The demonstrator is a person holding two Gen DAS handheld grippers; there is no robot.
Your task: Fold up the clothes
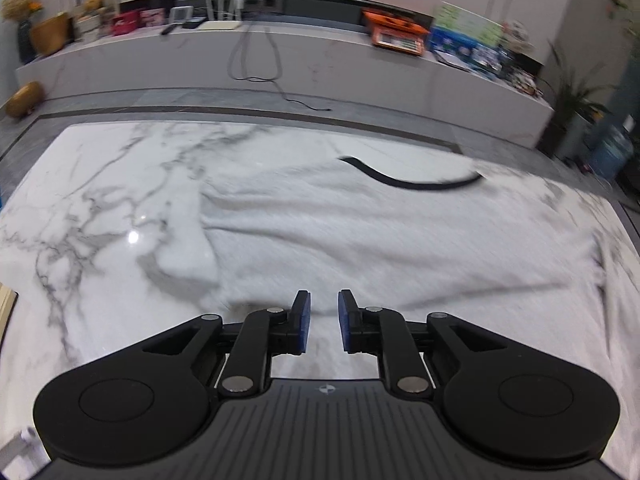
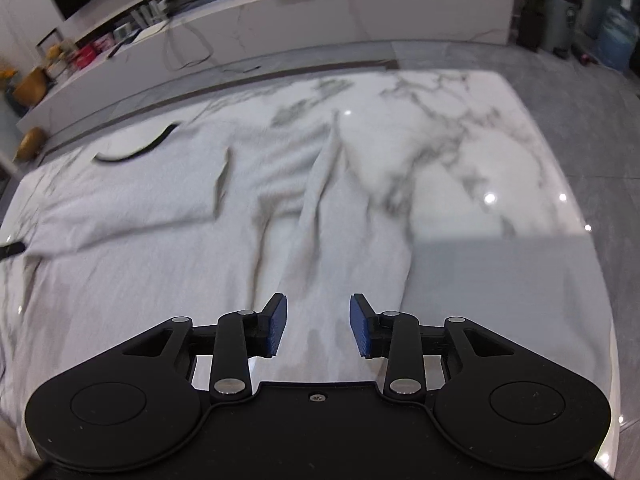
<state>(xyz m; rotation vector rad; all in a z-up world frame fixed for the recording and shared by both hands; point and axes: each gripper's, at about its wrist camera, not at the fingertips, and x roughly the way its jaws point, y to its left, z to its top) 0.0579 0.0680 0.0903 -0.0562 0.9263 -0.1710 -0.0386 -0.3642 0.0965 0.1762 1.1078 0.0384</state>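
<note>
White marble with grey veins is forming the counter, and a low ledge crowded with boxes is running behind it. Across the counter a white garment with a black collar band is lying rumpled and spread. Above it the left claw is hanging released, gripping nothing. The right claw is gaping wider, also empty, over the wrinkled cloth.

Garment covers table centre; edges bare.
</note>
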